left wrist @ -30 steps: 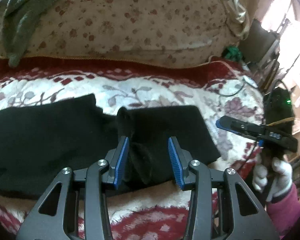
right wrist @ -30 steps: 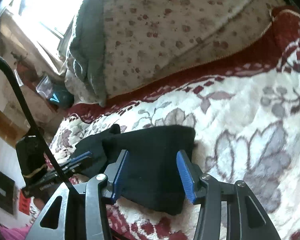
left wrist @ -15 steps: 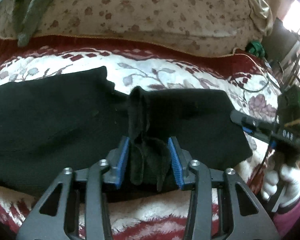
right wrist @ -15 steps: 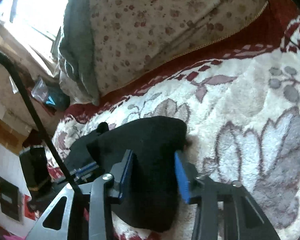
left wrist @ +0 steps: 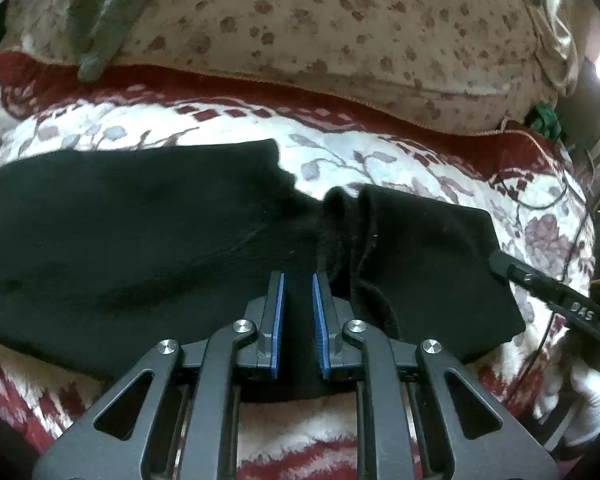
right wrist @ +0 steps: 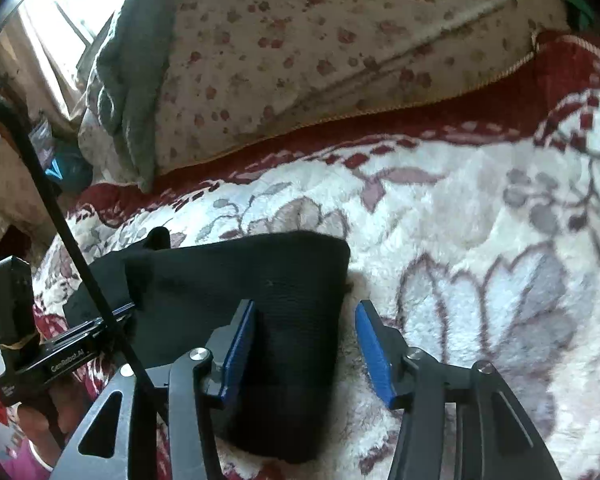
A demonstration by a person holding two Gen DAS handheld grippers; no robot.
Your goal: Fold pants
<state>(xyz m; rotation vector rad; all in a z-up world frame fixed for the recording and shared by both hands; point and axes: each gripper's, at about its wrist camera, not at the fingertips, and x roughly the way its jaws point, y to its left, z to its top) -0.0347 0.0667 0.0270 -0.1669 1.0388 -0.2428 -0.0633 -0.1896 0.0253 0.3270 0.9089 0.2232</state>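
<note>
Black pants [left wrist: 120, 240] lie across a white and red floral blanket [left wrist: 220, 128], with a bunched ridge [left wrist: 340, 224] near the middle. My left gripper [left wrist: 298, 280] is nearly closed, its blue pads pinching the pants fabric at the near edge beside the ridge. In the right wrist view the pants' end [right wrist: 268, 280] lies flat. My right gripper [right wrist: 306, 312] is open, its jaws straddling the end's right edge. The right gripper also shows in the left wrist view [left wrist: 540, 284] at the pants' right end.
A big floral pillow [left wrist: 340, 32] with a grey-green cloth [left wrist: 104, 8] on it lies behind the blanket. A black cable [right wrist: 60, 208] crosses the left of the right wrist view. Clutter and cables [left wrist: 580, 160] sit off the right edge.
My left gripper moved forward over the pants and closed on the fabric by the ridge. My right gripper lowered onto the pants' end, narrowed, then opened wide again.
</note>
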